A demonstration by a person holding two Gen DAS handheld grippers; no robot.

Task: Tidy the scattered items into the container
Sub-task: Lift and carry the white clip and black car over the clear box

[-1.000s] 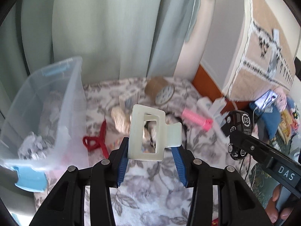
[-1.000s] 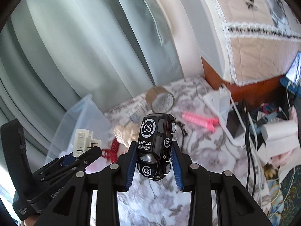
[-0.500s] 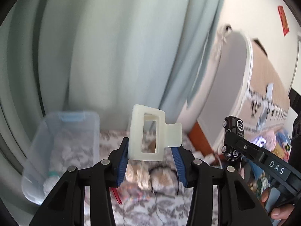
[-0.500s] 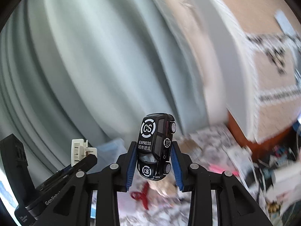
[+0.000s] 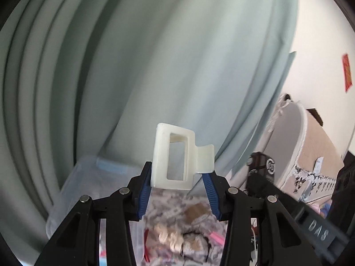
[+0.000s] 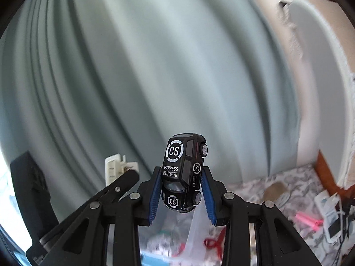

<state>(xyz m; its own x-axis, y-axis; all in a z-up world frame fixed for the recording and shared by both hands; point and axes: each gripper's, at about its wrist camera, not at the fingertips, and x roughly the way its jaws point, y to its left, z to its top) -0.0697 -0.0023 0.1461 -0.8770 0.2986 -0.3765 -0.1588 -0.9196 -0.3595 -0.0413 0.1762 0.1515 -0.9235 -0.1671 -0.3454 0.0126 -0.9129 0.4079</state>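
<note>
Both grippers are pinching something: the left gripper (image 5: 180,185) is clamping a cream hair claw clip (image 5: 175,155) between its blue pads, and the right gripper (image 6: 183,191) is squeezing a black toy car (image 6: 184,170), nose down, marked "EXPRESS".

Taking the clear plastic container (image 5: 88,184) as the landmark, the clip is hanging above and just to the right of its near wall, and the car is sitting above the bin's rim (image 6: 195,228), seen low in the right wrist view. Neither item is inside yet. Right of the container, on the floral cloth (image 5: 168,201), a red clip (image 6: 216,242), a pink roller (image 6: 307,220), a tape roll (image 5: 197,211) and pale bundles (image 5: 170,238) are waiting.

The two tools are riding close together, the car showing just beside the clip in the left view, so they could knock each other and jolt a grip loose. The car is being held only across its lower body; it could pivot out and drop short of the container.
</note>
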